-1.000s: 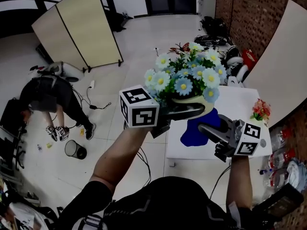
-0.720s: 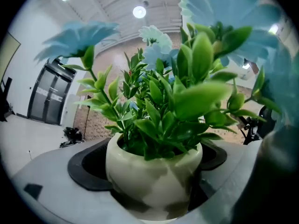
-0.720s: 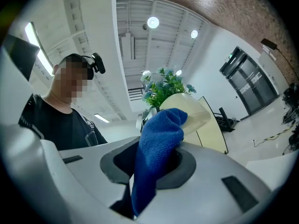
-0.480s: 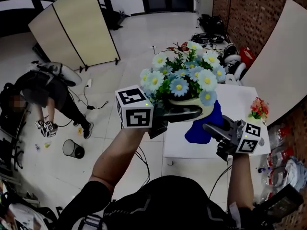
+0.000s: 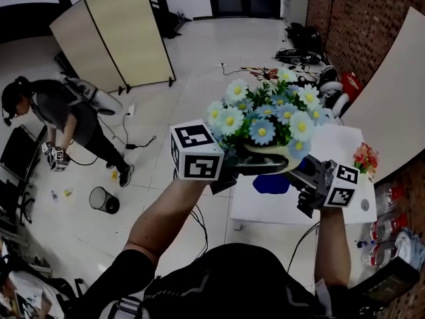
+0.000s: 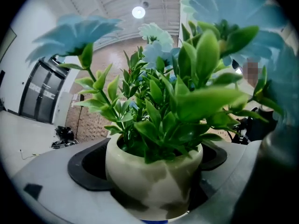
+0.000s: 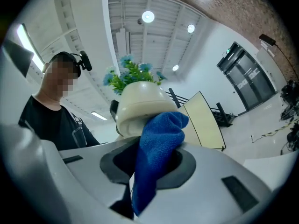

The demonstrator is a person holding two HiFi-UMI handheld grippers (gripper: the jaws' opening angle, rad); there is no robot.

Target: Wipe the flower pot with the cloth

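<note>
Cream flower pot (image 6: 150,164) gripped between left gripper (image 6: 154,183) fingers (image 6: 85,168); right gripper (image 7: 150,171) fingers (image 7: 188,164) pinch blue cloth (image 7: 159,134) against it.

Your left tongs (image 5: 257,163) clasp the flower pot (image 6: 154,171) between their jaws, lifted above the near left part of the desk (image 5: 339,141). Your right tongs (image 5: 304,173) sit just right of the pot and lower, pinching the cloth (image 7: 156,139), whose tip touches the pot's lower wall. A small flower bunch (image 5: 365,157) stands at the desk's right edge. To the left, a waste bin (image 5: 105,203) stands on the floor near another person (image 5: 60,115), with a folding screen (image 5: 126,32) behind.
</note>
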